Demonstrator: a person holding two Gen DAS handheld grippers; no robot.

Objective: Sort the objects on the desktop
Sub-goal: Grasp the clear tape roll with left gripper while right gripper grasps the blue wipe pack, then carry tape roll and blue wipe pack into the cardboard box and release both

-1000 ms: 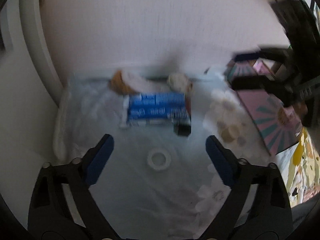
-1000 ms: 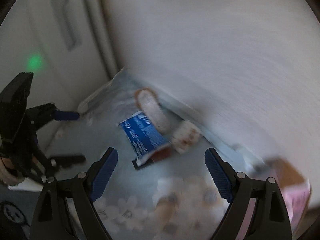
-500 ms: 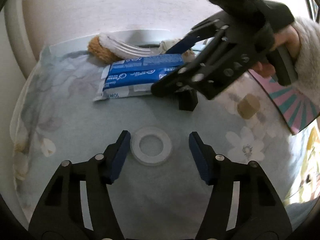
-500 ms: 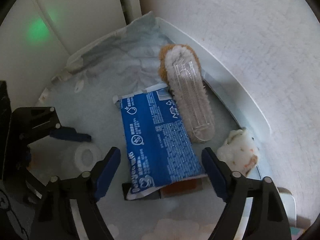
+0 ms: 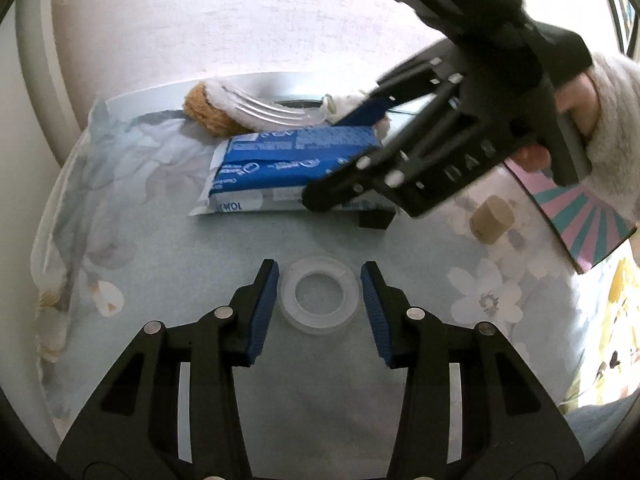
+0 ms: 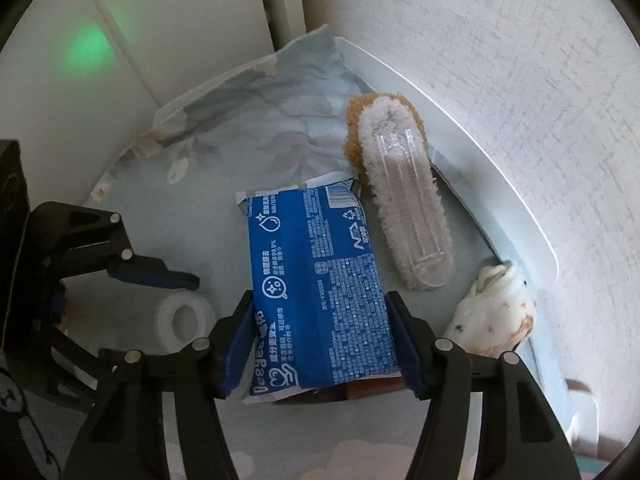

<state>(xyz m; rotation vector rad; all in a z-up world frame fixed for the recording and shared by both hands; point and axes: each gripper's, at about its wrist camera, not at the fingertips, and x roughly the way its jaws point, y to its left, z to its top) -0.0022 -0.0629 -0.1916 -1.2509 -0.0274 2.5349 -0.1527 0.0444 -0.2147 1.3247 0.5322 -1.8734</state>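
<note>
A clear tape roll (image 5: 318, 298) lies flat on the pale blue floral cloth (image 5: 160, 240). My left gripper (image 5: 319, 308) straddles it, its jaws closing, with a thin gap still showing on each side of the roll. A blue wipes pack (image 6: 316, 280) lies beyond the roll. My right gripper (image 6: 322, 344) points down over the near end of the pack, its jaws closing and its blue pads against the two long sides. In the left wrist view the right gripper (image 5: 336, 156), held by a hand in a white fuzzy sleeve (image 5: 612, 120), spans the wipes pack (image 5: 288, 160).
A brown and white fluffy clip (image 6: 400, 200) and a small white plush (image 6: 496, 312) lie along the raised white rim (image 6: 480, 184) by the wall. A cork-coloured block (image 5: 490, 218) and a pink striped box (image 5: 592, 216) sit at the right. A dark item (image 5: 376, 220) pokes from under the pack.
Both grippers have come down to the cloth and narrowed their jaws. The left now frames the tape roll. The right has swung in over the wipes pack and closed against its sides.
</note>
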